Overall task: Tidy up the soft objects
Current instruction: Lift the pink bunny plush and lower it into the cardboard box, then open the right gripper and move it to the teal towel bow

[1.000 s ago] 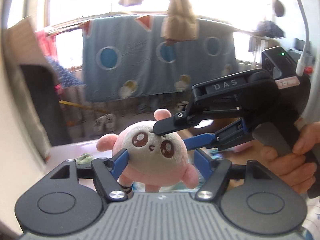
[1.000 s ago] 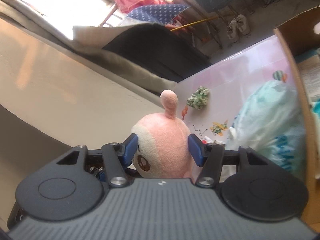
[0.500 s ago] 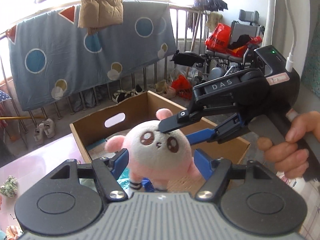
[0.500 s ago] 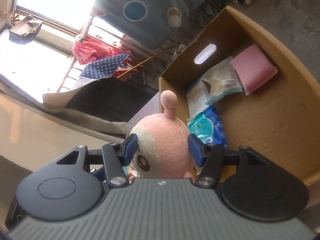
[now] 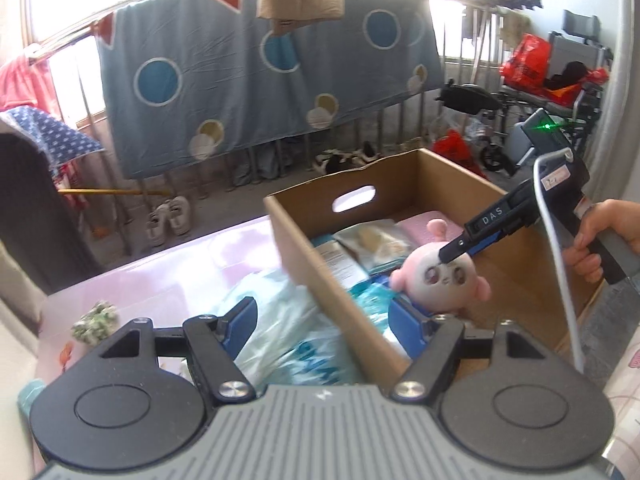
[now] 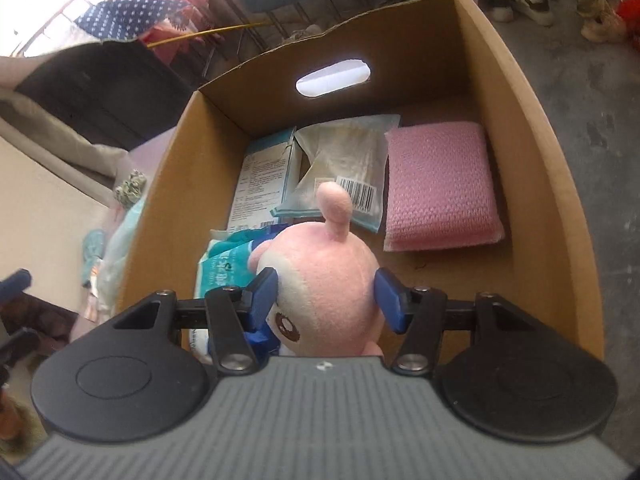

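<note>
- I have the pink plush toy clenched between the fingers of my right gripper, pads pressing its round head from both sides, face turned back toward the camera. Gripping across the widest soft part keeps it from slipping out.
- The toy hangs inside the mouth of the cardboard box, above the floor of the box and not resting on anything I can see. From the left wrist view it sits just over the blue wipes pack.
- My left gripper is released and holds nothing; its fingers straddle the near wall of the box, with a pale plastic bag on the pink bench beneath them. I judge it is kept outside so it does not crowd the drop.
- The box already holds a pink sponge pad and flat packets at the far end, so the bare cardboard to the near right looks like the free spot for the toy.
- A small green tuft lies on the bench, probably the next thing to sort.
</note>
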Demonstrator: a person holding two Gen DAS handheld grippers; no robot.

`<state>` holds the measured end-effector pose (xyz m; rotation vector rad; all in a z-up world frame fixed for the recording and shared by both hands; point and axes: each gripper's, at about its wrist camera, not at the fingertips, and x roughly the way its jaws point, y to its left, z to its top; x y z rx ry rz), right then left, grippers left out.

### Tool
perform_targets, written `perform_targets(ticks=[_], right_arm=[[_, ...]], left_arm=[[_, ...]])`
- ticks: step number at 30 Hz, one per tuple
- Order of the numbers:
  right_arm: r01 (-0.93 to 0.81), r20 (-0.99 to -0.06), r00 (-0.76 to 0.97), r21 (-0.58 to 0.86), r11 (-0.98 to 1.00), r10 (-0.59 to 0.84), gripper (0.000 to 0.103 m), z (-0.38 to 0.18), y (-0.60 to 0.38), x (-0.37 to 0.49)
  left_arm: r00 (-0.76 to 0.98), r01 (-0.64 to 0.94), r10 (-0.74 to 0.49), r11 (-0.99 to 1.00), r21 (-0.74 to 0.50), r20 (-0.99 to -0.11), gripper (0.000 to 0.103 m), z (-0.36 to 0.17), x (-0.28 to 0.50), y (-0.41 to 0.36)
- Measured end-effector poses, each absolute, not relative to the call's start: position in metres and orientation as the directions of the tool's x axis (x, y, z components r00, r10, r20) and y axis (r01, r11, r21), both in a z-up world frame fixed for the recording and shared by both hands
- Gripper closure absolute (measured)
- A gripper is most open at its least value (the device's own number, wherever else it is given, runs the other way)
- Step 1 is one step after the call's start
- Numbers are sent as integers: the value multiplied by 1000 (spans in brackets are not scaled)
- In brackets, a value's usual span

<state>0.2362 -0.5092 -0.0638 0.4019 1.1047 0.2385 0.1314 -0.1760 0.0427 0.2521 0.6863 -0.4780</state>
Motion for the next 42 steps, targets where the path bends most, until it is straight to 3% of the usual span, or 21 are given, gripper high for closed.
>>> perform_targets(ticks=[14, 18, 21, 28, 35, 42], right_arm=[[68, -817, 512, 346, 936, 265, 42, -81, -486, 264], [102, -830, 506, 327, 939, 235, 39, -68, -485, 260], [125, -813, 535, 345, 930, 229, 28, -55, -489, 250], [119, -753, 609, 396, 910, 248, 27, -10, -479, 223], [-87, -651, 624, 492, 866, 432, 27, 50, -398, 222], [-305, -573, 445, 626, 718, 688, 27, 53, -240, 266]], left_arm=[[685, 421, -257, 903, 83, -681, 29, 28, 113, -113], [697, 371, -222, 925, 78, -682, 29, 25, 103, -84], [709, 324, -185, 943, 80, -680, 28, 21, 92, -59], [733, 185, -91, 980, 69, -674, 28, 16, 70, 5], [759, -1, 72, 994, 109, -647, 28, 8, 65, 66], [768, -161, 235, 971, 175, -596, 28, -10, 79, 107]])
